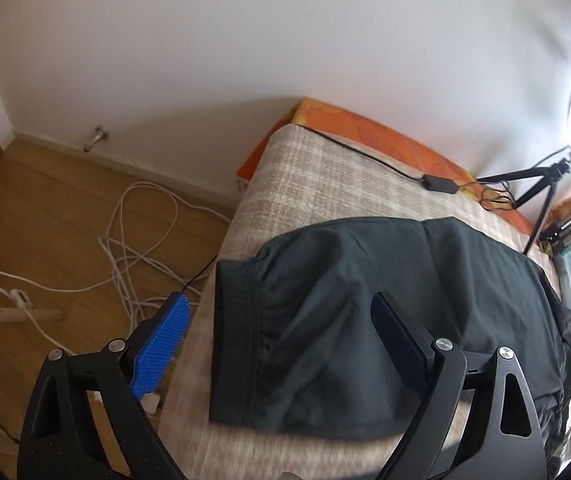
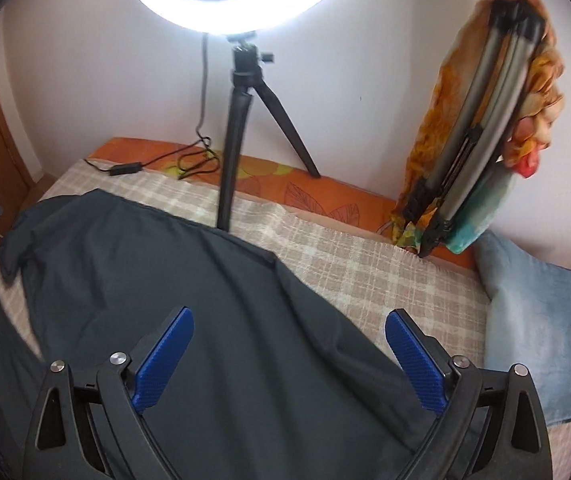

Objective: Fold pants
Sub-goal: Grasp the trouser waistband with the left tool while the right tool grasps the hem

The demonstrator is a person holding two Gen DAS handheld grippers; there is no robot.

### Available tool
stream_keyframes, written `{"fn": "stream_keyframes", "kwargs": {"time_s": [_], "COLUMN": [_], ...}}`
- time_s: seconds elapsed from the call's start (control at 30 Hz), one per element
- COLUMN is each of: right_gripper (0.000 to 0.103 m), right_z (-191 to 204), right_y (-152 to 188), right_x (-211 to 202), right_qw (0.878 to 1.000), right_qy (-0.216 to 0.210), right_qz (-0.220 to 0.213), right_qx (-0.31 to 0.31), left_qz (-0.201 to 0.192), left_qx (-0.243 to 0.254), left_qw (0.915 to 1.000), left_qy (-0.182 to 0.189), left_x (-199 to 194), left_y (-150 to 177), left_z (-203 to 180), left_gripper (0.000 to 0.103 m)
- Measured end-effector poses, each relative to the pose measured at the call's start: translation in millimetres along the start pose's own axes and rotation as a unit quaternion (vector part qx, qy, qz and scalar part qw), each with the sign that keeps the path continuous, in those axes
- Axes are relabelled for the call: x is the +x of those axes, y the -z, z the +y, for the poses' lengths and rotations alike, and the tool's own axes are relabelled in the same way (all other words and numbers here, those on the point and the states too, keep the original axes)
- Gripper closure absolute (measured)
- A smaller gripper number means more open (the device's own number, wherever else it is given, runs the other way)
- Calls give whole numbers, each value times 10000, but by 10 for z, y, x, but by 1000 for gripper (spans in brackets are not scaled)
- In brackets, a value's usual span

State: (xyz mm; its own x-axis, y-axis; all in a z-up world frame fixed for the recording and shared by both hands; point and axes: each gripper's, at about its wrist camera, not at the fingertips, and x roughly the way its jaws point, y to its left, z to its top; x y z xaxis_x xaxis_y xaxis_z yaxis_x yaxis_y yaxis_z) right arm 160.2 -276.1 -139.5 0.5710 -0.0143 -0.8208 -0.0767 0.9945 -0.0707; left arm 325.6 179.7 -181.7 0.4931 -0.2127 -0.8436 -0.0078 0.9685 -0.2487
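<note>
Dark grey-green pants point(image 1: 365, 300) lie spread on a checked beige blanket point(image 1: 325, 176) on a bed. Their elastic waistband point(image 1: 231, 332) is at the left, near the bed's edge. My left gripper point(image 1: 281, 312) is open and empty, hovering above the waistband end; its blue-padded left finger is over the bed edge. In the right wrist view the pants point(image 2: 157, 264) run from the upper left to the lower middle. My right gripper point(image 2: 289, 328) is open and empty, just above the fabric.
A lit ring light on a black tripod point(image 2: 241, 120) stands on the bed's far side, with a cable and control box point(image 1: 439, 183). A folded tripod point(image 2: 481, 136) with colourful cloth leans on the wall. A light blue towel point(image 2: 533, 328) lies right. White cables point(image 1: 133, 248) are on the wooden floor.
</note>
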Motion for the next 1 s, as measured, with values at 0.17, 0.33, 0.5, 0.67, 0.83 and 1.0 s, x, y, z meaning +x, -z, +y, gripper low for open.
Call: {"fn": "stream_keyframes", "kwargs": {"time_s": [0.17, 0.33, 0.5, 0.67, 0.83, 1.0], "right_gripper": [10, 10, 10, 10, 9, 49], "right_z": [-146, -188, -231, -280, -210, -94], "right_y": [-170, -235, -253, -242, -199, -175], "right_x": [490, 831, 1065, 1215, 1285, 1213], "right_qw": [9992, 9982, 9974, 9951, 9937, 9926], "right_qy": [-187, -302, -297, -506, -627, -840], "right_qz": [290, 492, 658, 834, 925, 874], "right_qx": [223, 146, 65, 128, 2, -4], "left_qz": [180, 437, 488, 561, 378, 15], "left_qx": [-241, -544, -789, -516, -193, 69], "left_qw": [9995, 9976, 9956, 9971, 9991, 9998], "left_qy": [77, -1, 136, 31, -78, -194], "left_x": [239, 465, 555, 591, 512, 329], "left_y": [-147, -233, -220, -194, -188, -227], "left_z": [111, 268, 357, 240, 160, 105], "left_gripper": [11, 11, 12, 53, 77, 77]}}
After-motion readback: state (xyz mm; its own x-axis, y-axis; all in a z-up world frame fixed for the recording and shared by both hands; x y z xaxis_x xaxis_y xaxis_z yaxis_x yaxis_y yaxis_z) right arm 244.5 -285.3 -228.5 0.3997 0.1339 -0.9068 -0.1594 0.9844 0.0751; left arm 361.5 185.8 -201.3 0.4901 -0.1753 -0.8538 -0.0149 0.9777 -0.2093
